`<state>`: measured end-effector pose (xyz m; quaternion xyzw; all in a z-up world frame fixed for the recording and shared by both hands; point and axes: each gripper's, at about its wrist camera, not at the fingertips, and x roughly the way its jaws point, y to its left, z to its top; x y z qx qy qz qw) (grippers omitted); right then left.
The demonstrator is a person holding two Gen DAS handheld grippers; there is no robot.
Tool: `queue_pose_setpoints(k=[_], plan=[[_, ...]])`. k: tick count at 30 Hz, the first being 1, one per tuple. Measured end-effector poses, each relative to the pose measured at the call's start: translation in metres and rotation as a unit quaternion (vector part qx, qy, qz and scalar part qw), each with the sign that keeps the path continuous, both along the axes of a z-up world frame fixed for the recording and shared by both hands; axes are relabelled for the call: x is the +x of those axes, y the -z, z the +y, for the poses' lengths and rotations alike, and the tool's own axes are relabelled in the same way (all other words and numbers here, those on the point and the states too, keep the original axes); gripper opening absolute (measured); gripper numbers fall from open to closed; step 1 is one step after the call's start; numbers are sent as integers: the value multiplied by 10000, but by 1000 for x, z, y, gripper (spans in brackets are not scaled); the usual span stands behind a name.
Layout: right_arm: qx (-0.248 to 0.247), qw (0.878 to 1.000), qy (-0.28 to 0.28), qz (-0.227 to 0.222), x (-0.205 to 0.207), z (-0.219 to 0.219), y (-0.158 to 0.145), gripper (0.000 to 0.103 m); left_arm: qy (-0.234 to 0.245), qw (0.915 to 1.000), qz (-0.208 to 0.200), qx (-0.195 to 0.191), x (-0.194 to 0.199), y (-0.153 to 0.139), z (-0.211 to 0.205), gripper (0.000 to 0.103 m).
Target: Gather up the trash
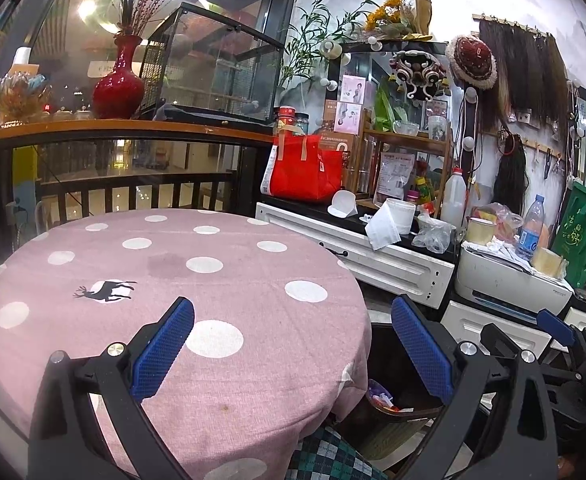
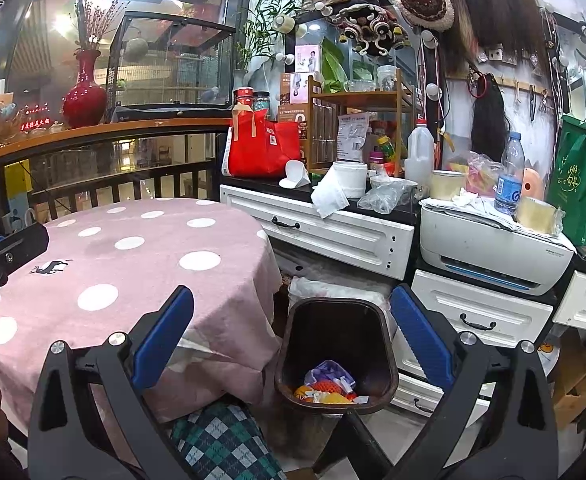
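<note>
A dark brown trash bin (image 2: 335, 344) stands on the floor right of the round table, with colourful wrappers (image 2: 329, 386) at its bottom. My right gripper (image 2: 291, 344) is open and empty, hovering above and in front of the bin. My left gripper (image 1: 293, 352) is open and empty over the right edge of the pink polka-dot tablecloth (image 1: 165, 264). The bin (image 1: 389, 404) and its wrappers show partly below it. The right gripper (image 1: 557, 332) appears at the right of the left wrist view. The left gripper's body (image 2: 1, 256) shows at the left edge of the right wrist view.
A white cabinet (image 2: 333, 232) behind the bin carries a tissue roll (image 2: 341, 188), plastic bag (image 2: 385, 196), red bag (image 2: 261, 144), jug (image 2: 419, 152) and water bottle (image 2: 509, 176). A white printer (image 2: 493, 252) sits right. A checked cushion (image 2: 221, 440) lies below. A railing stands behind the table.
</note>
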<state>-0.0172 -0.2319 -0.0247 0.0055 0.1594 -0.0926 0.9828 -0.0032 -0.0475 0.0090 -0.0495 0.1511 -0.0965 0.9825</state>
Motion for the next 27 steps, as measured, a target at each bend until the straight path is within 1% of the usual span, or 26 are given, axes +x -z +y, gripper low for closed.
queue_pose_setpoints(k=[27], plan=[[18, 10000, 3, 15, 0, 0, 1, 97, -1, 10000, 10, -1, 0, 0, 0, 97]])
